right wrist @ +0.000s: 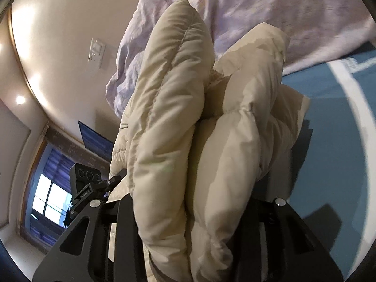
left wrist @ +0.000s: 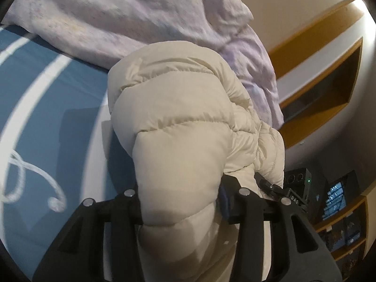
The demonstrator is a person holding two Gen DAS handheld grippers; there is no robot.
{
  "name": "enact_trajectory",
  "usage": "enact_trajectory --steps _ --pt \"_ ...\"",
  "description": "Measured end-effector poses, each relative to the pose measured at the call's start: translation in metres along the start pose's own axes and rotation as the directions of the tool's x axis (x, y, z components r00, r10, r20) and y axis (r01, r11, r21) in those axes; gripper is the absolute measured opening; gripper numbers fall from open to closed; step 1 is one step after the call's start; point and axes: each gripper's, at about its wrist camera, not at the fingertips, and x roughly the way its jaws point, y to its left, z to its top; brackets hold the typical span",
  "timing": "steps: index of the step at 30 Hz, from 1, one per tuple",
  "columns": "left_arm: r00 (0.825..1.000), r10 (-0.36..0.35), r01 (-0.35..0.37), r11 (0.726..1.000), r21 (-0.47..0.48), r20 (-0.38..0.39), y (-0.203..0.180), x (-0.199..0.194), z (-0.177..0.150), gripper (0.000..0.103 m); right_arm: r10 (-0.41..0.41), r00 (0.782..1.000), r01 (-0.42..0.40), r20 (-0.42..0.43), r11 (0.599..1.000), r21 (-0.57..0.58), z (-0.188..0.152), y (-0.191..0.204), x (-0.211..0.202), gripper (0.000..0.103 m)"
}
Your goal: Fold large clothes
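Left tongs [left wrist: 183,202] are clamping a thick roll of the cream jacket [left wrist: 178,122]; right tongs [right wrist: 188,211] are pinching two bunched layers of the same jacket [right wrist: 164,117]. The jacket is hanging clear of the blue bed [left wrist: 54,89], with the lilac quilt [left wrist: 117,11] at 12 o'clock. Puffy, light, slippery – likely springing open, so seams and edges are offering the surest hold. Both tongs are tilting slightly downward – the right one rolled.
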Motion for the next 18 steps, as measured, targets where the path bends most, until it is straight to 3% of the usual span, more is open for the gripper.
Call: enact_trajectory --steps 5,12,15,18 --pt "0.998 0.063 -0.063 0.998 0.013 0.010 0.022 -0.007 0.005 0.045 -0.009 0.999 0.009 -0.033 1.000 -0.008 0.002 -0.003 0.020 0.035" --pt "0.990 0.139 -0.139 0.988 0.070 0.004 0.028 0.014 0.007 0.047 -0.070 0.996 0.069 -0.052 0.998 -0.006 0.002 -0.014 0.028 0.036" --pt "0.980 0.200 -0.200 0.973 0.118 0.016 0.023 0.020 0.006 0.053 -0.139 0.989 0.137 -0.058 0.990 -0.037 -0.003 -0.007 0.032 0.044" --pt "0.959 0.281 -0.284 0.943 0.173 0.043 0.014 0.022 0.003 0.063 -0.245 0.968 0.240 -0.048 0.967 -0.080 -0.004 0.005 0.030 0.062"
